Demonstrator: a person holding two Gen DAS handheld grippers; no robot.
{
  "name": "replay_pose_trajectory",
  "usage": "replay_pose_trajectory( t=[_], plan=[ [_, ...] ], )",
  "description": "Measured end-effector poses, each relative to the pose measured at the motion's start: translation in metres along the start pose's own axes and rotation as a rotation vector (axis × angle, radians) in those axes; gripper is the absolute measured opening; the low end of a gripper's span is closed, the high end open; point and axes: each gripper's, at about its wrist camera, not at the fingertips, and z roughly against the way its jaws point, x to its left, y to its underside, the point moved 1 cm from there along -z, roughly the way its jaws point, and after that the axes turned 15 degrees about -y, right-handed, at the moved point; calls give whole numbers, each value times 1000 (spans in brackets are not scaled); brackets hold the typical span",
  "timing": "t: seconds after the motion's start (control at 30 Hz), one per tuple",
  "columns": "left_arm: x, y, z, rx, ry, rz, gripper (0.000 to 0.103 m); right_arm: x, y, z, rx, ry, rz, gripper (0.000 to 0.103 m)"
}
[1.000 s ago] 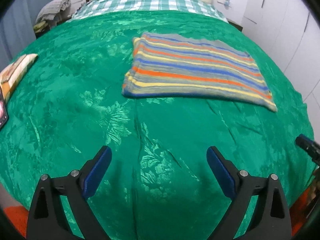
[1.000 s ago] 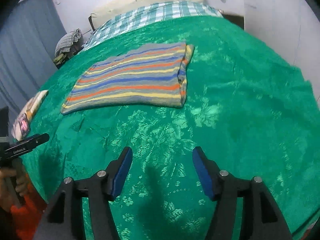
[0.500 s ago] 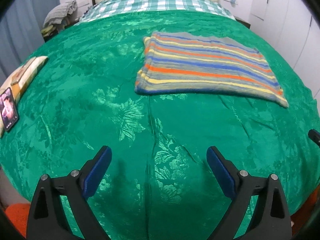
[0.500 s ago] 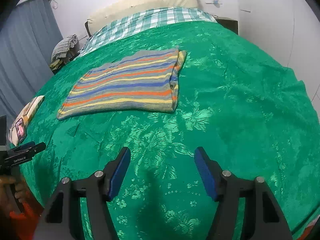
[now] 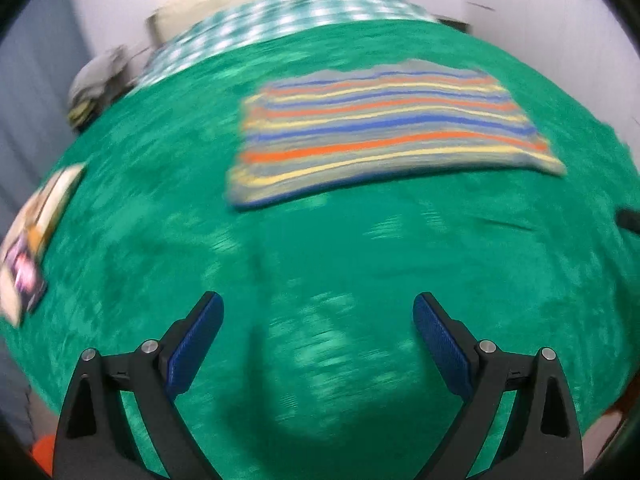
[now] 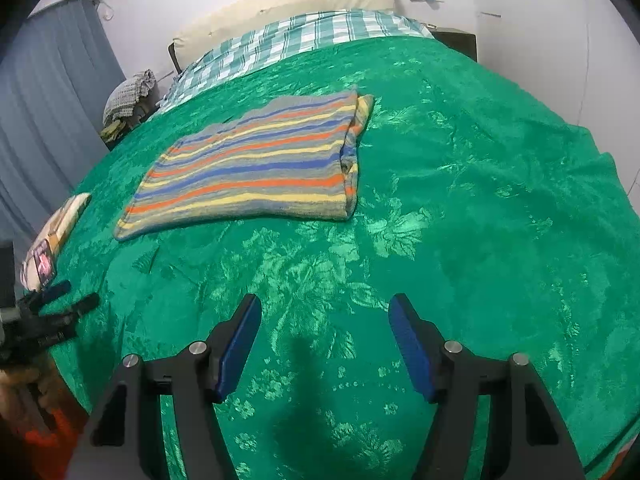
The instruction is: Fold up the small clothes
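White-walled bedroom, with one bed under a green, plush, leaf-embossed cover filling nearly both views. Teal-and-white checked sheet and one long cream pillow at 12 o'clock by the headboard. One striped garment, folded flat into a rough rectangle, knit-looking, banded in grey, blue, orange and yellow; lying on the bed cover at about 11 o'clock ahead of the right gripper, its doubled edge on the 3 o'clock side. Same garment at about 1 o'clock in the blurred left wrist view, well apart from both grippers. Left gripper hovering over bare green cover, jaws released and spread wide, nothing between the two blue ribbed pads on black arms with silver bolts. Right gripper likewise released, two blue pads apart, only cover between them. Left gripper also seen at 9 o'clock in the right wrist view, black, with white lettering too small to read. One flat cream-and-yellow packet near the bed edge at 9 o'clock, with one phone, screen lit, resting on it. One bundle of checked grey cloth at 10 o'clock beside the bed. Grey-blue pleated curtain along the 9 o'clock wall.
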Motion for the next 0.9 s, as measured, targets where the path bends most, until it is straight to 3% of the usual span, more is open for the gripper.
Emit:
replay_pose_trajectory(
  t=[0.13, 0.27, 0.4, 0.5, 0.6, 0.63, 0.7, 0.77, 0.83, 0.9],
  plan=[
    [-54, -38, 10, -82, 137, -98, 96, -11, -19, 1, -2, -34, -21, 66],
    [-121, -83, 7, -138, 285, -203, 96, -33, -61, -4, 5, -67, -22, 66],
    [-186, -108, -15, -163, 324, -318, 89, -68, -106, -28, 56, -180, -108, 66],
    [-213, -112, -26, -173, 321, -378, 85, -97, -135, -61, 113, -280, -191, 66],
    [-225, -108, -22, -248, 315, -415, 84, -120, -165, -99, 150, -365, -260, 66],
    [-224, -108, -21, -261, 330, -417, 76, -126, -175, -111, 159, -378, -274, 66],
    [-224, -110, -22, -258, 379, -409, 51, -141, -195, -143, 186, -434, -332, 63],
    [-223, -112, -24, -261, 390, -394, 13, -149, -209, -166, 203, -484, -390, 53],
    [-215, -116, -24, -259, 415, -342, 9, -151, -226, -187, 211, -507, -425, 42],
    [-200, -119, -20, -265, 447, -273, 8, -146, -240, -198, 214, -452, -394, 12]
  ],
)
